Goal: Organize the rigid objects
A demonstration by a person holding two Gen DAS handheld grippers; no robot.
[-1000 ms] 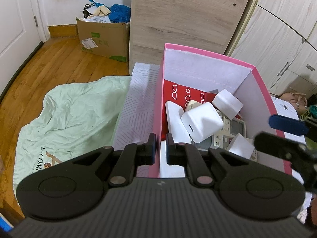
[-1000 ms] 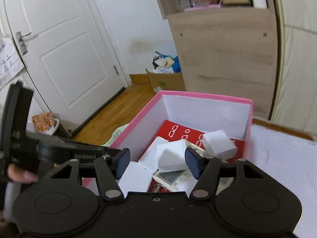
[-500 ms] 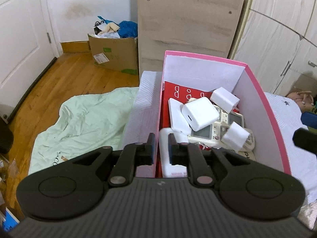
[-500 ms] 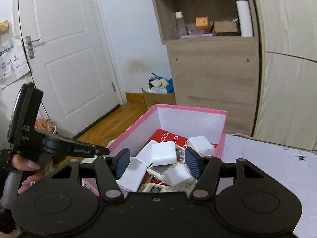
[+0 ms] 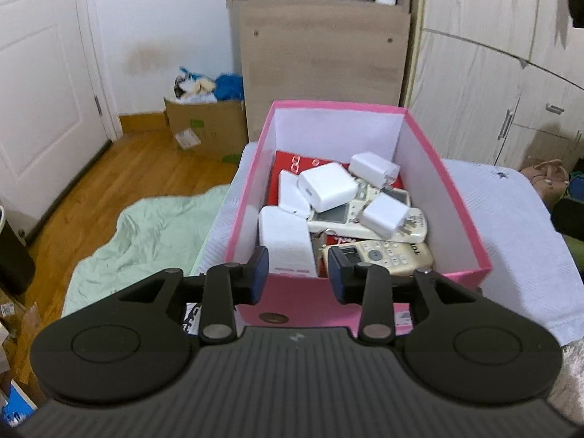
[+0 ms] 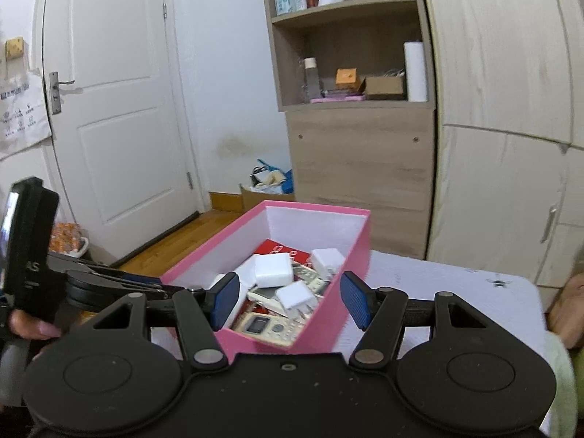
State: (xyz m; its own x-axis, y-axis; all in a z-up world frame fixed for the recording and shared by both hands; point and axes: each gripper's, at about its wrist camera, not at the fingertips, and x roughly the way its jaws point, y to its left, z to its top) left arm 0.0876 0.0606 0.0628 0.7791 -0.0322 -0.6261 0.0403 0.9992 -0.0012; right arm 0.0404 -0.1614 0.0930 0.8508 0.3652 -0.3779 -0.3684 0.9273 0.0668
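Note:
A pink box (image 5: pixel 365 303) with white inner walls stands on a white-covered table. It holds several white chargers (image 5: pixel 326 186), beige remote controls (image 5: pixel 387 255) and a red card (image 5: pixel 284 160). My left gripper (image 5: pixel 298 273) is open and empty, just in front of the box's near wall. My right gripper (image 6: pixel 290 299) is open and empty, held back from the box (image 6: pixel 321 325), which shows between its fingers with the chargers (image 6: pixel 273 270) inside. The left gripper (image 6: pixel 120 284) also shows at the left of the right wrist view.
A pale green cloth (image 5: pixel 146 233) lies on the wooden floor at the left. A cardboard box (image 5: pixel 208 127) of clothes stands by the wall. A wooden shelf unit (image 6: pixel 350 73) and wardrobe doors (image 6: pixel 511 109) stand behind the table (image 6: pixel 456 292). A white door (image 6: pixel 109 109) is at the left.
My left gripper let go of the pink box's left wall, opened and pulled back to the near end. My right gripper pulled back and rose, still open.

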